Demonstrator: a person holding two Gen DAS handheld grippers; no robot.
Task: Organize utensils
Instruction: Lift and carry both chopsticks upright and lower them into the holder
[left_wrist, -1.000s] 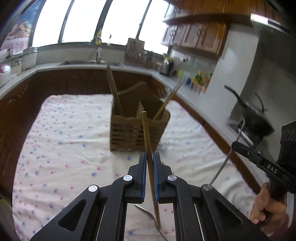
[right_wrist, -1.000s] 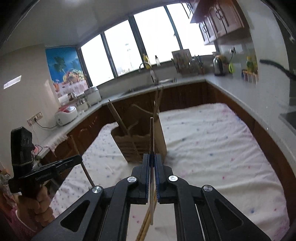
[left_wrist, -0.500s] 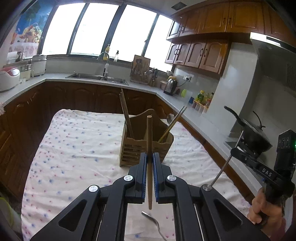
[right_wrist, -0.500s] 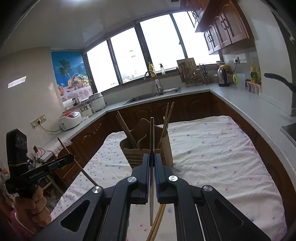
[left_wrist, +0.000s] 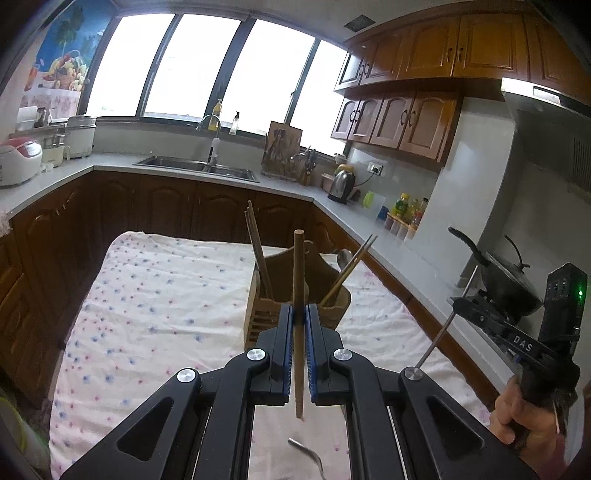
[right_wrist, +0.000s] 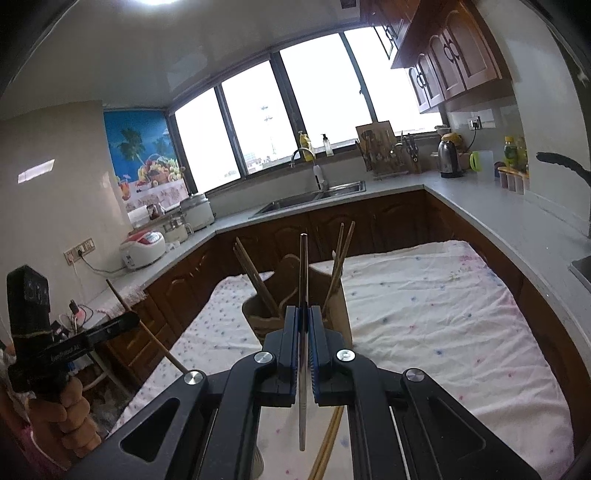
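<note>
The left gripper (left_wrist: 298, 325) was clamped on a round light-wood chopstick (left_wrist: 298, 280), held upright above the white floral-dotted cloth (left_wrist: 155, 306). The right gripper (right_wrist: 305, 328) was clamped on a thin dark metal-looking chopstick (right_wrist: 303, 273), also upright. Beyond both stood the slatted wooden utensil caddy (left_wrist: 258, 317) on the cloth, with brown chopsticks (left_wrist: 258, 251) leaning in its compartments. The right gripper body, seen from the left wrist view, carried the white letters "DAS" (left_wrist: 522, 345). Writing on the left gripper body, in the right wrist view, was too blurred to read. A curved metal utensil handle (left_wrist: 306, 452) lay on the cloth below the left gripper.
</note>
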